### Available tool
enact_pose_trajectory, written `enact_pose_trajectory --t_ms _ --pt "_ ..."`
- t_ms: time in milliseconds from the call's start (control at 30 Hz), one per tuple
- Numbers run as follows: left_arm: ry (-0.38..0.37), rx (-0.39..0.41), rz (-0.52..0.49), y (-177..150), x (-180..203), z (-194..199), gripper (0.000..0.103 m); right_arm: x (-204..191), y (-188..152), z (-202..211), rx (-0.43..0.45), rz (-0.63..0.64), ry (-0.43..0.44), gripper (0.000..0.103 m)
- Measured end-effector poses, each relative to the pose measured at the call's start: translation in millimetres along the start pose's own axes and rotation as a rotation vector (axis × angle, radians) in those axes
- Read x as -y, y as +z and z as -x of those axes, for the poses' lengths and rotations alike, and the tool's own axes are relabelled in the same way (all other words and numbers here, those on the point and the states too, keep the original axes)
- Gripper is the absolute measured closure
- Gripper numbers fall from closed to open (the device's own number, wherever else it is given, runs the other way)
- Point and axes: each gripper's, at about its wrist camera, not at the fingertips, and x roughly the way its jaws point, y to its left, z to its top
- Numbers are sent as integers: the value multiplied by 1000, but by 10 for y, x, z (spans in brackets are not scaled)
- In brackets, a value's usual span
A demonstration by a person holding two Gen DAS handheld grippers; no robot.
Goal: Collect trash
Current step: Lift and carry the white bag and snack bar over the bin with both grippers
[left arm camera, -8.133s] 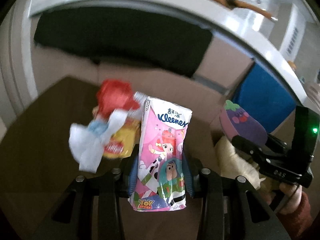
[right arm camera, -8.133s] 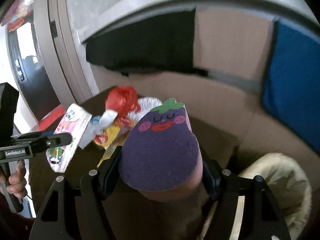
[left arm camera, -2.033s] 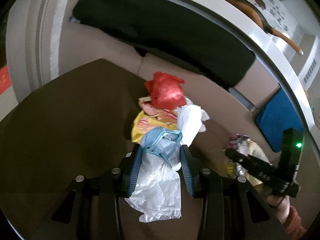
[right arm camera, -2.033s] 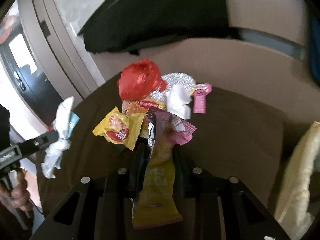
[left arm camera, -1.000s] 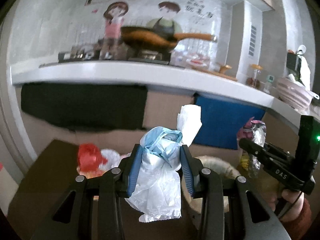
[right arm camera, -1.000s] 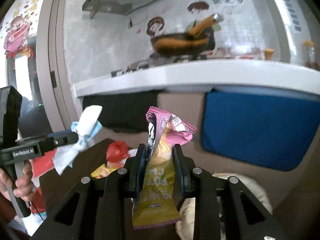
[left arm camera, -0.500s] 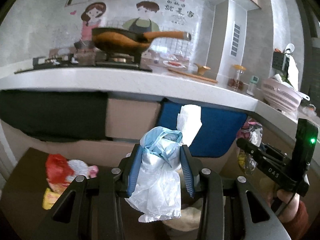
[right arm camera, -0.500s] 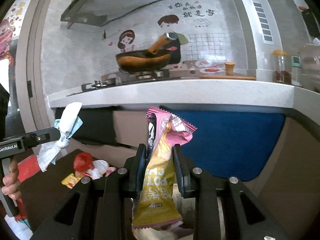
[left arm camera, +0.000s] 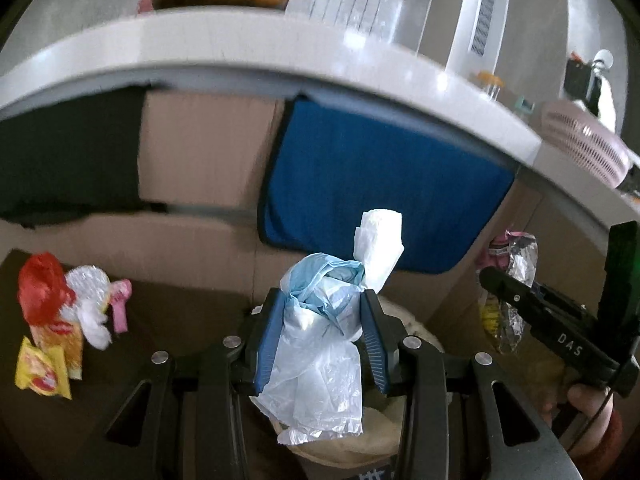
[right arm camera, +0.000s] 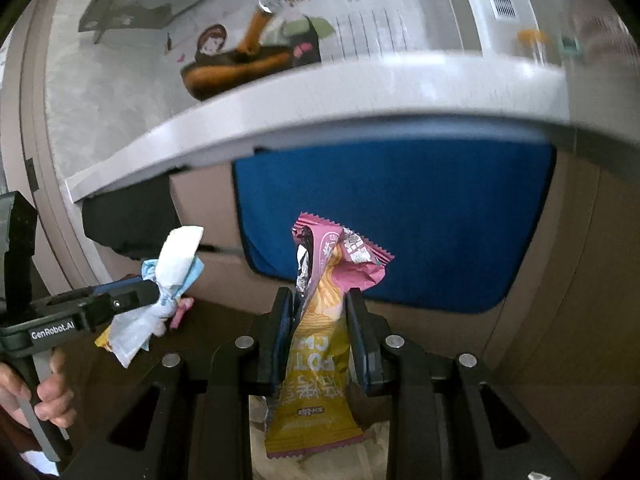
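Note:
My left gripper (left arm camera: 322,320) is shut on a crumpled white and blue plastic bag (left arm camera: 320,344) and holds it above the cream-lined trash bin (left arm camera: 416,328). The bag also shows in the right wrist view (right arm camera: 160,292). My right gripper (right arm camera: 318,320) is shut on a yellow and pink snack wrapper (right arm camera: 316,360), held above the bin opening (right arm camera: 372,456). The wrapper also shows in the left wrist view (left arm camera: 504,292). More trash lies on the dark table (left arm camera: 168,304) at left: a red bag (left arm camera: 40,288), yellow wrappers (left arm camera: 42,368) and a pink wrapper (left arm camera: 120,304).
A blue cloth (left arm camera: 380,196) hangs under the white countertop (left arm camera: 280,60) behind the bin. A black cloth (left arm camera: 68,160) hangs to the left. A pink colander (left arm camera: 588,152) sits on the counter at right. The hand on the left gripper's handle (right arm camera: 44,392) shows at lower left.
Both grippers have tilted downward and moved closer over the bin, still holding the plastic bag and the snack wrapper. The trash pile has shifted to the left edge of view.

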Motion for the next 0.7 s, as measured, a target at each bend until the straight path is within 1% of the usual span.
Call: enact_pose_trajectory --t_ms 133,267,500,700 --pt "14 -46 -12 -122 20 -254 63 117 -159 -190 -51 -38 17 78" --pt "11 -97 -8 -242 51 -459 63 195 -300 -369 -102 -54 27 78" --pt "0 -173 -11 -380 115 -770 63 326 -456 -568 -156 -84 33 77" --pt "-3 -210 -6 -437 112 -926 63 382 -544 -678 -193 -95 38 76"
